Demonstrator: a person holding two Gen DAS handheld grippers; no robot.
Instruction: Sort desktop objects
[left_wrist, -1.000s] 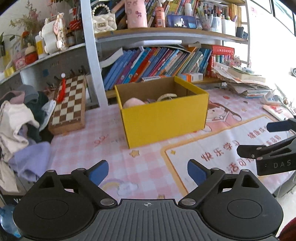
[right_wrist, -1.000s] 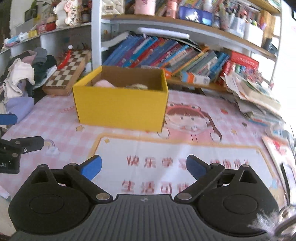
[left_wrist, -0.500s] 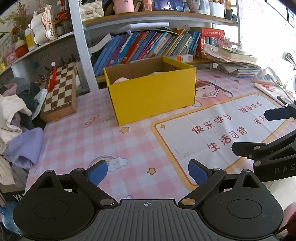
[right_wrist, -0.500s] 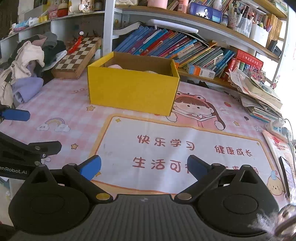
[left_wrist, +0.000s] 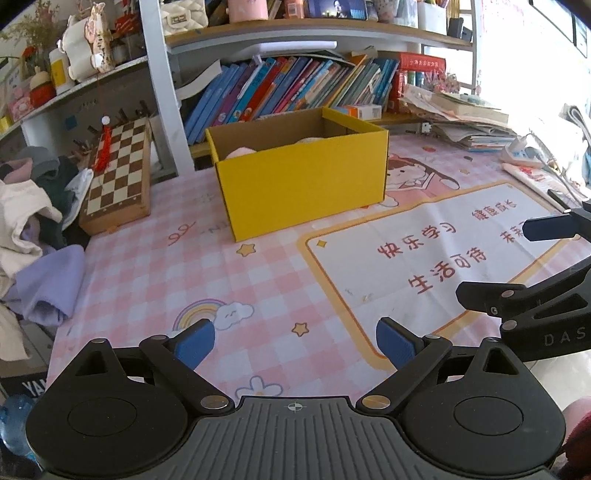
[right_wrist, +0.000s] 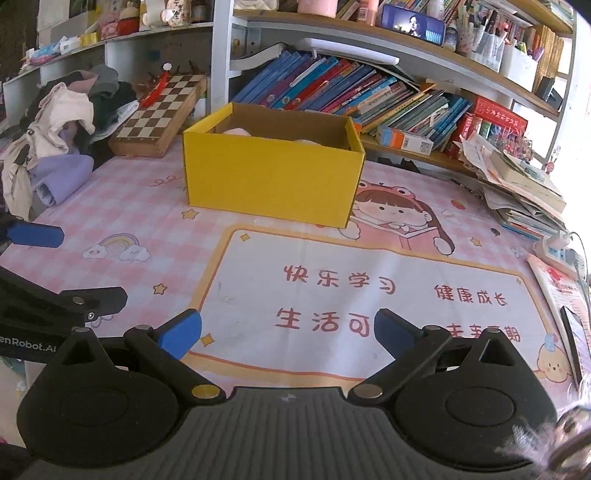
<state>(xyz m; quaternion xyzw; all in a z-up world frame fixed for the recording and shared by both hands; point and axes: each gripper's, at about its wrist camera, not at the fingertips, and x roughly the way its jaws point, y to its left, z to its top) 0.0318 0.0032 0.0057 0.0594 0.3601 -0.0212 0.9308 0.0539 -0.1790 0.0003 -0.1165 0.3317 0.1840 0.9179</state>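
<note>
An open yellow cardboard box (left_wrist: 303, 184) stands on the pink checked desk mat; it also shows in the right wrist view (right_wrist: 271, 175). A pink soft item (left_wrist: 240, 152) and a pale item (left_wrist: 308, 140) lie inside it. My left gripper (left_wrist: 294, 343) is open and empty, low over the mat well in front of the box. My right gripper (right_wrist: 287, 328) is open and empty over the white panel with red characters (right_wrist: 369, 295). Each gripper shows at the edge of the other's view.
A folded chessboard (left_wrist: 118, 173) leans at the back left beside a heap of clothes (left_wrist: 33, 229). Rows of books (left_wrist: 288, 88) fill the shelf behind the box. Stacked papers (right_wrist: 524, 192) and a power strip (right_wrist: 561, 251) lie at the right.
Both grippers have pulled back from the yellow box and risen a little; the box looks smaller and farther. Both stay open and empty.
</note>
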